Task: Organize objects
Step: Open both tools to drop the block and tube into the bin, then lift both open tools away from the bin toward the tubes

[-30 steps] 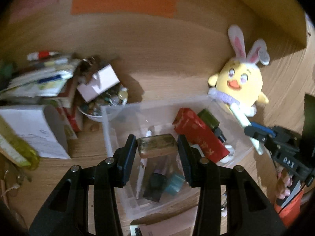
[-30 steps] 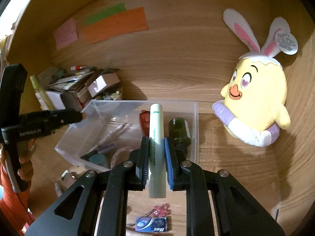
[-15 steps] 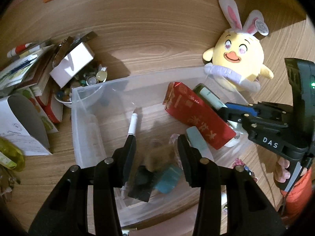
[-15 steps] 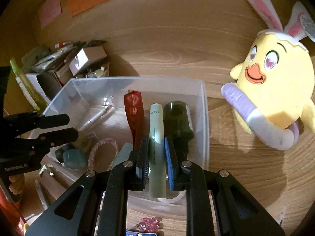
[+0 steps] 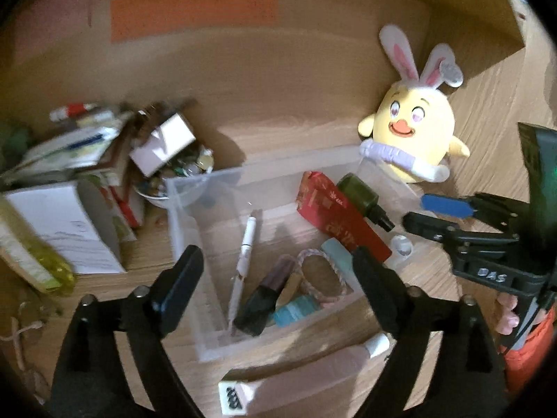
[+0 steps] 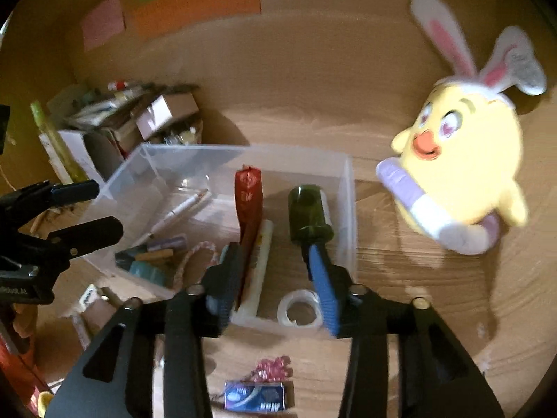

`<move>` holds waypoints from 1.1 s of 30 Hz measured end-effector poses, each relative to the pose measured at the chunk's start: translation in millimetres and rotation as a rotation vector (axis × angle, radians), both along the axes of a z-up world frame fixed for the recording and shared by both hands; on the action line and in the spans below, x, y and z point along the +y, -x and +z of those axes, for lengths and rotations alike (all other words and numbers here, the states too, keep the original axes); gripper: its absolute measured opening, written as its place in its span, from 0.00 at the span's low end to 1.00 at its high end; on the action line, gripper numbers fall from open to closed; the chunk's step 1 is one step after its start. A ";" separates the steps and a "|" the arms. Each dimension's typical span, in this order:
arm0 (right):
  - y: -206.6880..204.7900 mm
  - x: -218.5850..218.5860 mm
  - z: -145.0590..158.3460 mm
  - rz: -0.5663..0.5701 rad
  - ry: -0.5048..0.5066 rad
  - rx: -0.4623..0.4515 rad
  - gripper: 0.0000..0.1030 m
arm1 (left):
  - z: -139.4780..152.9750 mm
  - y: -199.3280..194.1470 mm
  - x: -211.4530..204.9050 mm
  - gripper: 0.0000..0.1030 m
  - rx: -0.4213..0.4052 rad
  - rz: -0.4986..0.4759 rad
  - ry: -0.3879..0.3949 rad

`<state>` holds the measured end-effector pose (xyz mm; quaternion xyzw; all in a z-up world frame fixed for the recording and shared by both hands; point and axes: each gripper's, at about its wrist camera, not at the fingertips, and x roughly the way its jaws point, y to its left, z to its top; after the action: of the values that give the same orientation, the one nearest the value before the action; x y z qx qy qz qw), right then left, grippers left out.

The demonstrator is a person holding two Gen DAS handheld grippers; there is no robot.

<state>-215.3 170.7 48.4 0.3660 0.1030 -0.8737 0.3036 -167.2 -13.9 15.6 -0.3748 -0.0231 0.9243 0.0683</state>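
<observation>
While both claws stand over the clear bin (image 6: 348, 209) with their jaws opening, neither one grips anything: the left claw (image 5: 275, 256) is spread wide with only the bin's contents far below the gap, and the right claw (image 6: 271, 249) has its pads parted either side of a pale tube (image 6: 259, 261), which lies free on the bin floor beside the red packet (image 6: 249, 191), no pad pressing on it. What looks left to organize sits on the counter on the near side of the bin, towards the person. A pink tube (image 5: 306, 376) with a white cap lies just outside the bin's near wall, directly under the left claw and closer to it than to the right. Its long axis runs across the left wrist view, roughly in line with the way those jaws open, so a grasp would probably need the wrist rolled to set the pads across the tube's width, plus a pull back from the bin. A blue pack (image 6: 254, 395) and a small pink cluster (image 6: 269, 369) lie beneath the right claw, again behind its fingertips, so that hand is the nearer one for them. Whether the tape roll (image 6: 299, 308) is inside the bin wall or just outside I cannot tell.
</observation>
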 end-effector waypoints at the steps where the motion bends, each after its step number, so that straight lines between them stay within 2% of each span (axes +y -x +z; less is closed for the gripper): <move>1: -7.0 6.2 5.0 -0.003 0.010 0.015 0.51 | 3.3 -8.3 -0.6 0.93 0.014 0.006 0.009; 2: -11.3 10.1 7.7 -0.005 0.016 0.023 0.57 | 4.9 -14.2 -0.6 0.94 0.021 0.008 0.015; 6: -34.3 28.6 12.3 -0.005 0.047 0.044 0.67 | 3.4 -39.8 -1.3 0.94 0.019 0.017 0.041; 12: -66.7 44.0 -9.3 0.030 0.042 0.014 0.68 | -21.2 -75.6 -2.0 0.94 -0.048 0.037 0.056; 19: -92.3 43.8 -54.8 0.135 -0.062 -0.033 0.68 | -62.6 -113.1 4.7 0.94 -0.126 0.065 0.074; 24: -97.6 32.9 -68.3 0.178 -0.127 0.019 0.68 | -74.2 -126.6 -4.2 0.94 -0.152 0.143 0.022; 27: -97.7 24.5 -71.2 0.209 -0.150 0.024 0.67 | -74.0 -130.2 -8.7 0.94 -0.150 0.181 0.007; 30: -100.0 20.1 -74.5 0.246 -0.170 0.015 0.59 | -74.4 -129.4 -14.7 0.94 -0.164 0.201 -0.041; 32: -102.6 20.1 -76.5 0.253 -0.180 0.013 0.49 | -77.1 -126.3 -17.3 0.86 -0.184 0.205 -0.075; 33: -103.7 20.8 -77.6 0.259 -0.184 0.007 0.46 | -79.1 -124.3 -17.2 0.74 -0.197 0.204 -0.078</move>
<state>-111.5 191.5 -29.2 0.3727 0.2302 -0.8155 0.3783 -42.9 -31.1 -63.5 -0.4564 -0.1034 0.8837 -0.0142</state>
